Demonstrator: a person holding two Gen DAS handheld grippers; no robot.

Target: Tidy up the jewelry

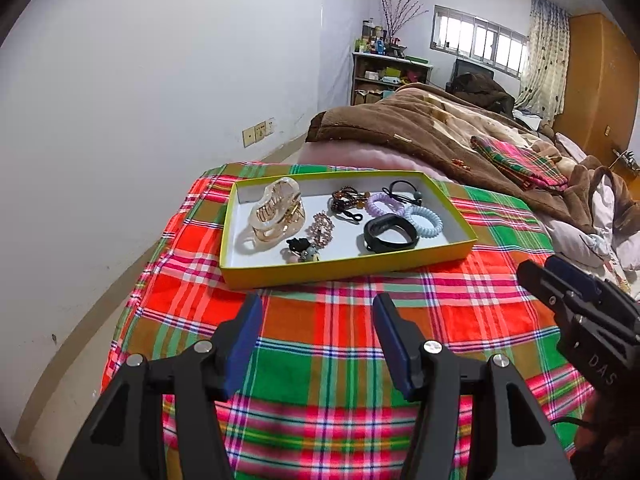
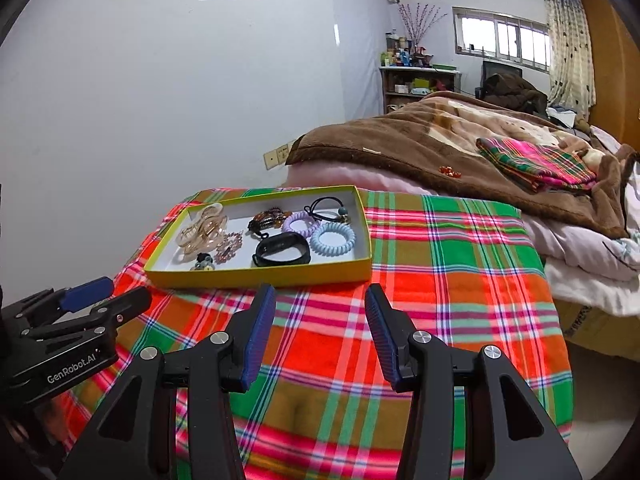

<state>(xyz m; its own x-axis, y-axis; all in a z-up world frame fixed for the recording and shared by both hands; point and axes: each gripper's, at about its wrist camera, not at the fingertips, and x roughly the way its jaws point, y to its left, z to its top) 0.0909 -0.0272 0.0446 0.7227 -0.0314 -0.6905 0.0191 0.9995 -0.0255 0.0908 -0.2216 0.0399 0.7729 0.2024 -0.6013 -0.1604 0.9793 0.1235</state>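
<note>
My left gripper [image 1: 318,308] and right gripper [image 2: 320,300] both hovered over the plaid cloth [image 1: 360,340], jaws spread apart, nothing between the ribbed blue rubber pads [image 2: 262,332]; bodies were matte black plastic with silver bolts. I read "GenRobot.AI" in white on the left gripper's side in the right view, and "DAS" on the right gripper in the left view. The jewelry sat in a shallow rectangular cardboard tray [image 1: 344,270], yellow-green outside, white inside, just beyond the fingertips on the fuzzy red-green-pink plaid. Inside: a translucent cream-and-gold claw clip [image 1: 272,212] at far left, a small pink rhinestone clip [image 1: 322,229] beside it, a dark charm hair tie [image 1: 302,249] at the near edge, a brown beaded bracelet [image 1: 346,198] mid-tray, a smooth black fitness band [image 1: 390,234] near right, lilac coil tie [image 1: 385,202] and pale blue coil tie [image 1: 424,220] touching each other, a thin black elastic [image 1: 404,190] at the far right corner. Farther off lay a plush brown blanket [image 1: 420,128] with a folded plaid cloth [image 1: 520,162] on it.
</note>
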